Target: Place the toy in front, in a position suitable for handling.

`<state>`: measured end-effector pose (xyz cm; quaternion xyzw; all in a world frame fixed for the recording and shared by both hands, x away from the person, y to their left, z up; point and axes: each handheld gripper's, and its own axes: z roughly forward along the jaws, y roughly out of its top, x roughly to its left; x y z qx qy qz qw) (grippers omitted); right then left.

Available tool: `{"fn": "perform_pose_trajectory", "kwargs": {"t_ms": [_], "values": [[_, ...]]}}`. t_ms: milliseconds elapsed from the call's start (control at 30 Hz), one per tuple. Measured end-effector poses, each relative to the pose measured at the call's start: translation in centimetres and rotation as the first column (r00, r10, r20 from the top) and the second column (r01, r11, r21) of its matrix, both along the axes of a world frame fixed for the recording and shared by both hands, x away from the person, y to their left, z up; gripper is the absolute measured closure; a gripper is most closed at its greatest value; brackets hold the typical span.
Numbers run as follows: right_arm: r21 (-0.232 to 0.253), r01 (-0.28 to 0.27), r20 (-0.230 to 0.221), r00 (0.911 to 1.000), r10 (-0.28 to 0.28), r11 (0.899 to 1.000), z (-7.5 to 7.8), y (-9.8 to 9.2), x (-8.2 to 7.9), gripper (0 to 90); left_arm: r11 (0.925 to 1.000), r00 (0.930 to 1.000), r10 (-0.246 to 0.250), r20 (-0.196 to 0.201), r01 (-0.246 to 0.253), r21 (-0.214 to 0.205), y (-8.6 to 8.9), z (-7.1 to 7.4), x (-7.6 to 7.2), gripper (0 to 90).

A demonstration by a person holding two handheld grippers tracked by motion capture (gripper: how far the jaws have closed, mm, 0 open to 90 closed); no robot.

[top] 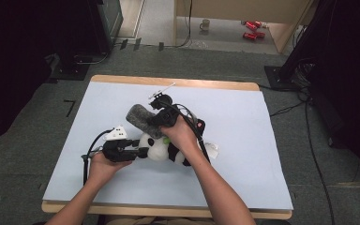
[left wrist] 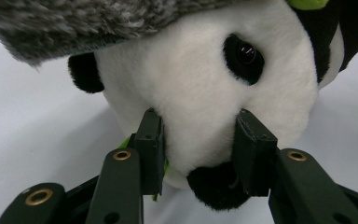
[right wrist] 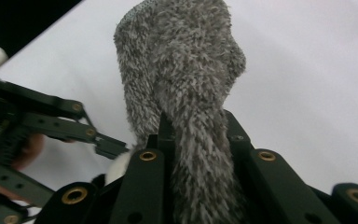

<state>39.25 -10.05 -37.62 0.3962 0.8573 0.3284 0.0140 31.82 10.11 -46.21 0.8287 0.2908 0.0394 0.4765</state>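
Note:
A black-and-white panda plush [top: 161, 149] lies on the pale blue mat [top: 243, 140] near the table's middle. My left gripper [top: 143, 152] comes in from the left, and its pads press into both sides of the panda's muzzle [left wrist: 200, 88], so the left gripper [left wrist: 198, 144] is shut on it. A grey fuzzy cloth piece [top: 138, 118] lies over the panda's head and sticks out to the upper left. My right gripper [top: 153, 123] reaches over the panda's body. Its jaws pinch the narrow end of the grey cloth [right wrist: 182, 65], so the right gripper [right wrist: 198, 140] is shut on it.
The mat covers a wooden table with its edge showing at the back [top: 178, 82]. Beyond it on the floor stand a mug [top: 205, 24] and red cans [top: 253, 28]. Black equipment stands flank the table at the back left [top: 70, 56] and the back right [top: 290, 65].

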Motion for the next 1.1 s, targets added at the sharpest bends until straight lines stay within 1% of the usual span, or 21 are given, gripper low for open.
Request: {"fn": "perform_pose_trajectory", "kwargs": {"t_ms": [67, 133, 167, 233, 267, 300, 333, 467, 500, 633, 667, 733, 767, 833, 967, 1033, 1067, 1100], "values": [[0.001, -0.001, -0.016, 0.9999, 0.001, 1.000, -0.6, -0.3, 0.3, 76.4, 1.0000, 1.0000, 0.002, 0.007, -0.002, 0.008, -0.1, 0.0, -0.1, 59.3], [0.002, -0.003, -0.021, 0.9998, 0.003, 1.000, -0.8, -0.5, 0.4, 76.5, 0.9999, 1.0000, 0.002, 0.004, -0.002, 0.010, -0.1, 0.0, 0.0, 59.4], [0.005, -0.006, -0.023, 0.9997, 0.007, 1.000, -1.2, -0.9, 0.7, 76.5, 1.0000, 1.0000, 0.004, -0.001, -0.004, 0.005, -0.1, -0.1, 0.0, 59.4], [0.005, -0.003, -0.028, 0.9996, 0.004, 1.000, -1.5, -1.1, 0.9, 76.5, 1.0000, 1.0000, 0.003, -0.001, -0.003, 0.006, -0.1, -0.1, 0.1, 59.5], [0.005, -0.003, -0.028, 0.9996, 0.004, 1.000, -1.5, -1.1, 0.9, 76.5, 1.0000, 1.0000, 0.005, -0.006, -0.005, 0.002, -0.1, -0.1, 0.1, 59.5], [0.006, 0.002, -0.031, 0.9995, -0.002, 1.000, -1.7, -1.5, 1.3, 76.4, 0.9999, 0.9998, 0.010, -0.015, -0.010, -0.004, 0.0, -0.1, 0.1, 59.5], [0.007, 0.006, -0.036, 0.9993, -0.006, 1.000, -1.8, -1.7, 1.5, 76.3, 0.9999, 0.9998, 0.010, -0.015, -0.010, -0.004, 0.0, -0.1, 0.1, 59.6], [-0.006, 0.019, -0.036, 0.9992, -0.019, 1.000, -1.9, -2.1, 1.7, 76.3, 0.9999, 0.9997, 0.014, -0.021, -0.014, -0.005, -0.1, -0.1, 0.1, 59.7], [-0.021, 0.027, -0.028, 0.9992, -0.027, 0.999, -1.9, -2.4, 1.8, 76.3, 0.9999, 0.9997, 0.014, -0.022, -0.014, -0.006, 0.0, -0.1, 0.1, 59.7], [-0.040, 0.056, -0.032, 0.9978, -0.058, 0.998, -2.1, -3.3, 2.2, 76.4, 0.9999, 0.9997, 0.009, -0.021, -0.009, -0.008, 0.0, -0.1, 0.1, 59.7], [-0.040, 0.056, -0.032, 0.9978, -0.058, 0.998, -2.1, -3.3, 2.2, 76.4, 0.9999, 0.9997, 0.009, -0.021, -0.009, -0.008, 0.0, -0.1, 0.1, 59.7], [-0.073, 0.074, -0.023, 0.9968, -0.076, 0.995, -2.3, -3.8, 2.3, 76.5, 0.9999, 0.9998, 0.007, -0.020, -0.007, -0.011, 0.0, -0.2, 0.1, 59.7], [-0.092, 0.088, -0.026, 0.9955, -0.091, 0.992, -2.4, -4.1, 2.4, 76.6, 0.9999, 0.9998, 0.005, -0.019, -0.005, -0.012, 0.0, -0.2, 0.1, 59.7], [-0.104, 0.106, -0.035, 0.9933, -0.110, 0.989, -2.6, -5.0, 2.6, 76.5, 0.9999, 0.9998, 0.004, -0.017, -0.004, -0.015, 0.0, -0.2, 0.1, 59.7], [-0.117, 0.113, -0.036, 0.9923, -0.118, 0.987, -2.7, -5.4, 2.8, 76.6, 0.9998, 0.9999, 0.003, -0.015, -0.003, -0.021, 0.0, -0.2, 0.1, 59.8], [-0.145, 0.113, -0.014, 0.9931, -0.117, 0.983, -2.6, -5.4, 2.9, 76.6, 0.9996, 0.9998, 0.006, -0.018, -0.006, -0.027, 0.0, -0.2, 0.1, 59.8], [-0.165, 0.120, 0.000, 0.9925, -0.122, 0.979, -2.5, -5.5, 3.0, 76.7, 0.9996, 0.9998, 0.006, -0.018, -0.006, -0.028, 0.0, -0.2, 0.1, 59.9], [-0.168, 0.128, 0.005, 0.9916, -0.129, 0.977, -2.4, -5.5, 3.0, 76.7, 0.9996, 0.9998, 0.005, -0.019, -0.006, -0.028, 0.0, -0.2, 0.1, 59.8]]}}
